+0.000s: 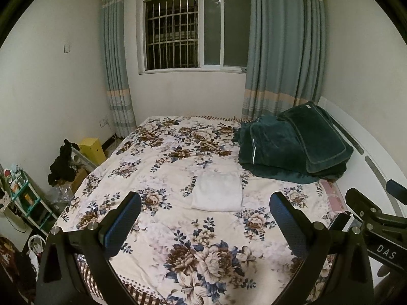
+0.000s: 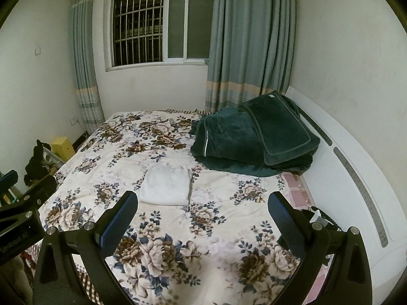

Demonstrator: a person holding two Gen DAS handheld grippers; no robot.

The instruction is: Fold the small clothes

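Observation:
A small white garment (image 1: pixel 217 190) lies folded into a flat rectangle on the floral bedspread (image 1: pixel 157 152), near the bed's middle. It also shows in the right wrist view (image 2: pixel 166 185). My left gripper (image 1: pixel 204 203) is open and empty, held above the near part of the bed, short of the garment. My right gripper (image 2: pixel 202 203) is open and empty too, at about the same distance, with the garment ahead and to its left. Each gripper shows at the edge of the other's view.
A folded dark green blanket (image 1: pixel 292 147) is piled at the bed's far right by the white headboard (image 2: pixel 356 178). Left of the bed stand a yellow box (image 1: pixel 91 148), dark clothing (image 1: pixel 63 165) and a cluttered shelf (image 1: pixel 23 198). A window and curtains are behind.

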